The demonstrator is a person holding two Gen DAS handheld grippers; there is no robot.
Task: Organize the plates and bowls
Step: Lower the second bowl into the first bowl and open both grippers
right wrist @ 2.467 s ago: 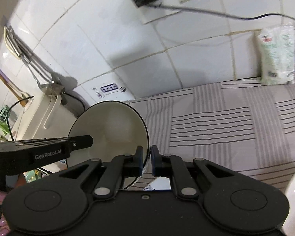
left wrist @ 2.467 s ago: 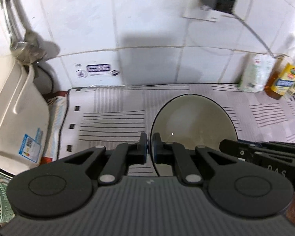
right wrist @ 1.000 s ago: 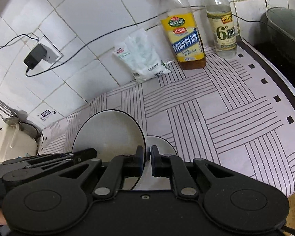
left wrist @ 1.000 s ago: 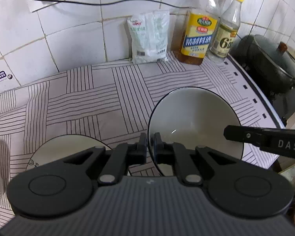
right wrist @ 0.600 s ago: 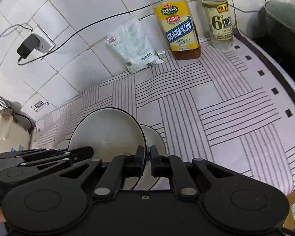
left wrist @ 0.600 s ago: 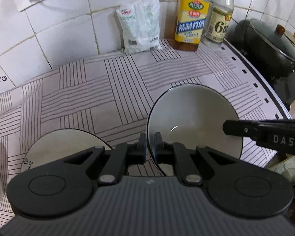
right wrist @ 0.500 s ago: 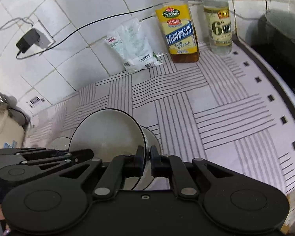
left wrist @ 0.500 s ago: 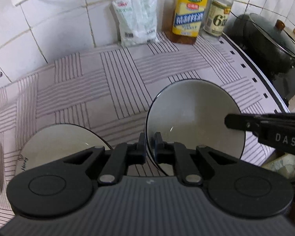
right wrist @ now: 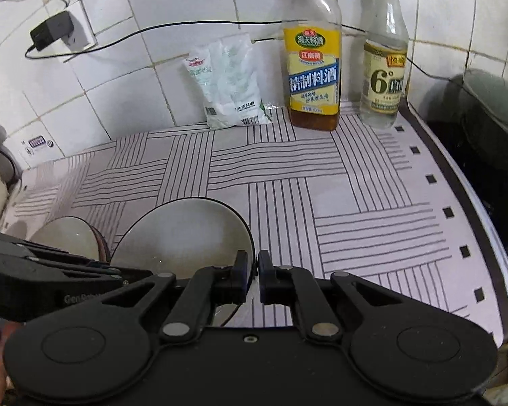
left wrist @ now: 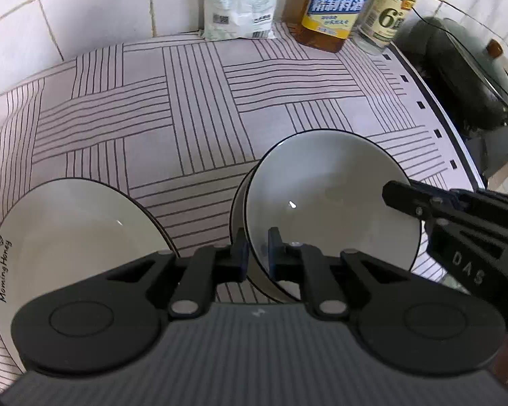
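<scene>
A pale bowl with a dark rim [left wrist: 328, 196] is held from two sides. My left gripper [left wrist: 258, 253] pinches its near rim and its jaws are opening, with the rim still between them. My right gripper [right wrist: 253, 272] is shut on the opposite rim and shows at the right of the left wrist view [left wrist: 394, 193]. The held bowl [right wrist: 186, 233] hangs tilted right over a second bowl [left wrist: 237, 209], whose edge peeks out on its left. Whether the two touch is hidden. A pale plate [left wrist: 74, 230] lettered "Morning Honey" lies on the mat to the left.
The striped mat [right wrist: 355, 203] covers the counter. Against the tiled wall stand a white bag [right wrist: 230, 84], a yellow-labelled bottle [right wrist: 311, 67] and a clear bottle [right wrist: 384, 67]. A dark lidded pot [right wrist: 484, 118] sits beyond the mat's right edge. A charger [right wrist: 52, 34] hangs in a socket.
Both grippers have come down with the bowl over the second bowl, which now shows only as a sliver. The left gripper's fingers stand slightly wider apart than before.
</scene>
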